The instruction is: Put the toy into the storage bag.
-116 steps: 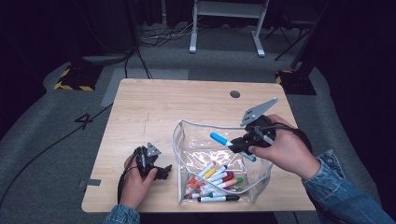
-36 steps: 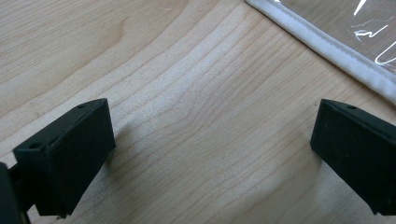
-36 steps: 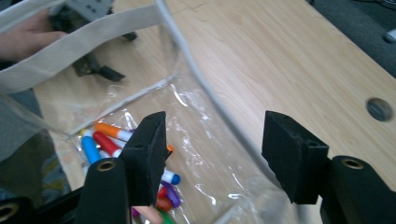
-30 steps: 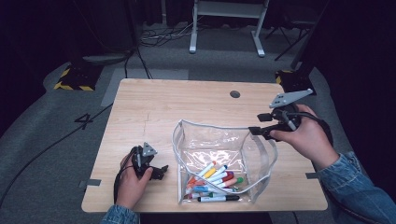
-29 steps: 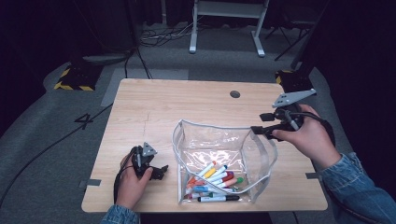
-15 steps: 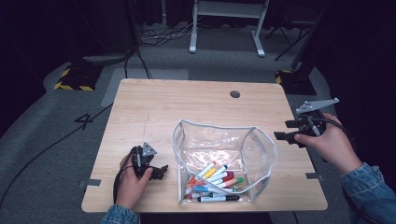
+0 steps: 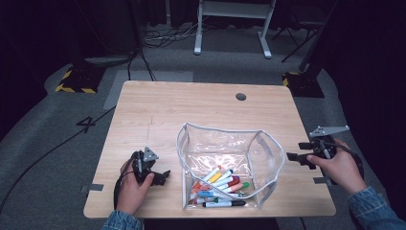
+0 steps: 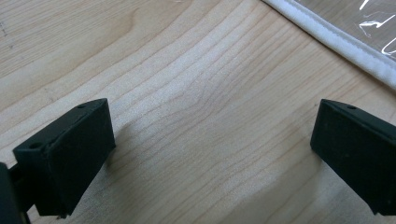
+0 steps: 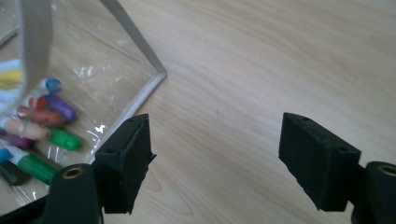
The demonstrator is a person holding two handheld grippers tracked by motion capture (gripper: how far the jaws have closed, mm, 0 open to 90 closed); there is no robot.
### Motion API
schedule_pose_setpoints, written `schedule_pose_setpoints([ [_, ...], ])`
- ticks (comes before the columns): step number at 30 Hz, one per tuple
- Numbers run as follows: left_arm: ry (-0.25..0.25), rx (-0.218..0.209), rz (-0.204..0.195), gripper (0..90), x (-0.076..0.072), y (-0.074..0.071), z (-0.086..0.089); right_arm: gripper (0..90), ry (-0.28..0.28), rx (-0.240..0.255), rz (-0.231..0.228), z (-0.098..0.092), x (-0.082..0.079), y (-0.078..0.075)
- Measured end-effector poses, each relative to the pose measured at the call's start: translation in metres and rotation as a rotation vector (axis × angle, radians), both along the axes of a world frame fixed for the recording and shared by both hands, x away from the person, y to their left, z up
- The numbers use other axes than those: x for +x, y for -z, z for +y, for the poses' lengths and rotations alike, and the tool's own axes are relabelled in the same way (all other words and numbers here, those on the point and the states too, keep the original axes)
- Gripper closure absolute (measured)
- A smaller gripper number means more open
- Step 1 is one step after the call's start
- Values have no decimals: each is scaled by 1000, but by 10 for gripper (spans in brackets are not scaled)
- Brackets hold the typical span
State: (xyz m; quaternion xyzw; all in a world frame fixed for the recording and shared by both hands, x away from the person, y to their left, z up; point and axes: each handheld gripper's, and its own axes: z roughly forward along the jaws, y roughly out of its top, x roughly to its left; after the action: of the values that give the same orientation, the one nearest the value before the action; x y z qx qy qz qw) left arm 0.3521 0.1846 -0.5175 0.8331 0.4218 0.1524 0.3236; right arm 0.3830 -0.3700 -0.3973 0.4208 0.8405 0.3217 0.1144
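A clear plastic pouch (image 7: 230, 158) with a white edge stands open at the table's front middle. Several coloured markers (image 7: 218, 184) lie in its bottom. My left gripper (image 7: 164, 176) rests on the wood just left of the pouch, open, with bare wood between its jaws (image 8: 212, 140) and the pouch's white edge (image 8: 336, 37) beyond. My right gripper (image 7: 297, 151) is low at the table's right edge, right of the pouch, pointing toward it. Its jaws have just been opening and stand wide apart over bare wood (image 9: 215, 154). The pouch corner (image 9: 154, 77) and markers (image 9: 46, 116) show at that view's left.
The wooden table (image 7: 191, 110) is bare across its back half, with a dark cable hole (image 7: 241, 96) at the back right. Grey tape (image 7: 92, 188) marks the front left edge. White stand legs (image 7: 230, 28) and cables lie on the floor behind.
My right gripper has moved right and down, away from the pouch's rim to the table's right edge, and its jaws are wider apart. The left gripper has stayed put.
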Motion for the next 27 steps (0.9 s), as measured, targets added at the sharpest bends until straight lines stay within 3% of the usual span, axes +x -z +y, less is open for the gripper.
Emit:
schedule_pose_setpoints([
  [10,0,0,0,0,0,0,0,264,26,16,36,-15,-17,50],
  [23,-3,-6,1,0,-1,0,0,251,16,7,12,-13,-29,86],
  [27,-2,-3,0,0,-1,0,1,194,3,-34,-2,-14,-29,99],
])
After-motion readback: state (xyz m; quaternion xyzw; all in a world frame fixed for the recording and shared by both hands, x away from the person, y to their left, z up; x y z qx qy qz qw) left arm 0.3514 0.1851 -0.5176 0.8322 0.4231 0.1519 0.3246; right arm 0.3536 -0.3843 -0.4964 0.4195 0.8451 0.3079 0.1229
